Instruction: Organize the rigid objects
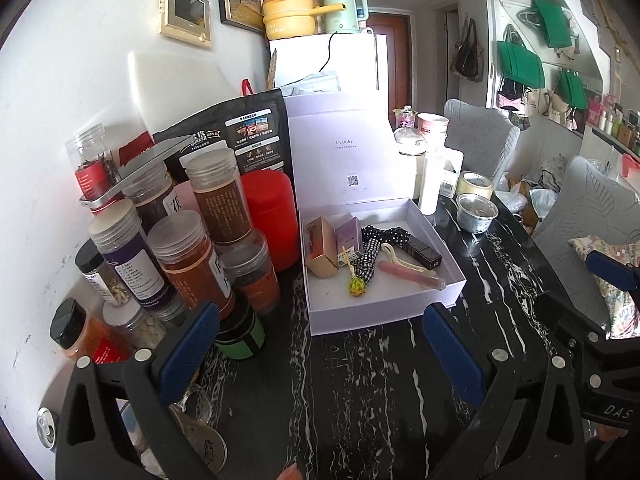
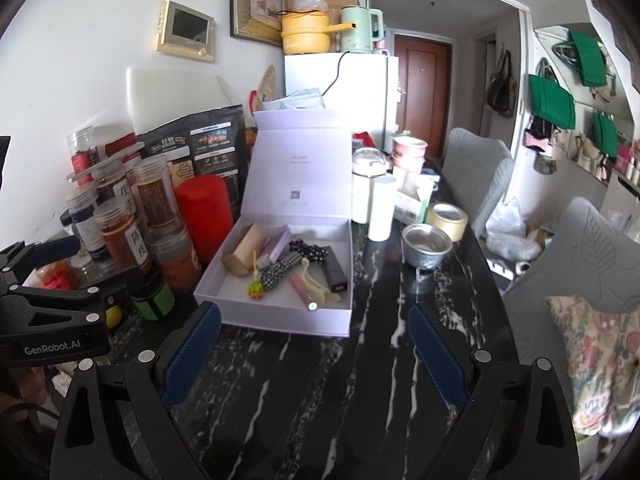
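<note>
An open lilac box point(image 1: 448, 248) point(image 2: 320, 326) with its lid upright stands on the black marble table point(image 1: 360, 400) point(image 2: 320, 400). Inside lie a tan carton point(image 1: 320, 248) point(image 2: 246, 250), a small purple box point(image 1: 348, 236) point(image 2: 278, 244), a polka-dot hair tie point(image 1: 372, 252) point(image 2: 280, 266), a lollipop point(image 1: 357, 286) point(image 2: 256, 288), a cream hair clip point(image 1: 400, 258) point(image 2: 316, 284), a pink tube point(image 1: 416, 274) point(image 2: 302, 290) and a black lipstick point(image 1: 420, 250) point(image 2: 334, 270). My left gripper point(image 1: 320, 348) and right gripper point(image 2: 316, 352) are open and empty, in front of the box.
Several spice jars point(image 1: 188, 256) point(image 2: 120, 232), a red canister point(image 1: 272, 220) point(image 2: 204, 216) and a black pouch point(image 1: 236, 136) crowd the left by the wall. A steel bowl point(image 1: 476, 212) point(image 2: 426, 246), tape roll point(image 2: 446, 220) and white bottles point(image 2: 380, 208) stand right of the box. Grey chairs point(image 2: 580, 260) line the right edge.
</note>
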Available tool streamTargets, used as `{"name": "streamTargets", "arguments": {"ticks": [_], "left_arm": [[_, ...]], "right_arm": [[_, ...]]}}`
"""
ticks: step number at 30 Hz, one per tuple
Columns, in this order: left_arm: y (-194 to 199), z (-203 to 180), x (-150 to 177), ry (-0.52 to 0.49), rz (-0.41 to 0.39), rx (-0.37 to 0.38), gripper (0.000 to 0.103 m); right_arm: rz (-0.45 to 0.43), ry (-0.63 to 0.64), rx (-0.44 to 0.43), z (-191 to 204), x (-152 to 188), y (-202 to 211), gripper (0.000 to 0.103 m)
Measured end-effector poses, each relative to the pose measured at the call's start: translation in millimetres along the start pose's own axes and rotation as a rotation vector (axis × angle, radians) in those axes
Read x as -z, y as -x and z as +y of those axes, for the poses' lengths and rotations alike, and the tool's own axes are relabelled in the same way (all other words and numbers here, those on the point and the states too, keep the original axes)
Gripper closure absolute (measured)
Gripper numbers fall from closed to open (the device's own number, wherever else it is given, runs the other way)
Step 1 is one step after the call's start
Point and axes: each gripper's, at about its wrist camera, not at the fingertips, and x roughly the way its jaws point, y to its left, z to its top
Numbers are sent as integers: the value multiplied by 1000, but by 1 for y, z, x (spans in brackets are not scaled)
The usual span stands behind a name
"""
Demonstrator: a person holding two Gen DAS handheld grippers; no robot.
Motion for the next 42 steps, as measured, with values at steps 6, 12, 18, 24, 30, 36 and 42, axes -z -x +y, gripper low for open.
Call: {"name": "streamTargets", "arguments": {"ticks": [6, 12, 18, 24, 30, 36, 42], "left_arm": [[-5, -3, 1, 0, 22, 14, 0], [-5, -9, 1, -24, 19, 11, 0], [-5, -10, -1, -25, 18, 16, 0], [-8, -11, -1, -27, 28, 16, 0], [-11, -11, -1, -28, 34, 16, 0], [-13, -11, -1, -31, 38, 20, 0], [-14, -12, -1, -32, 43, 21, 0]], "right_arm": [[3, -3, 2, 0, 3, 1, 7], [3, -10, 7, -2, 5, 1, 7], [6, -11, 8, -4, 5, 1, 7], [7, -10, 12, -5, 5, 1, 7], [13, -14, 15, -7, 5, -1, 7], [16, -13, 16, -7, 5, -2, 7], [18, -10, 22, -8, 6, -5, 7]]}}
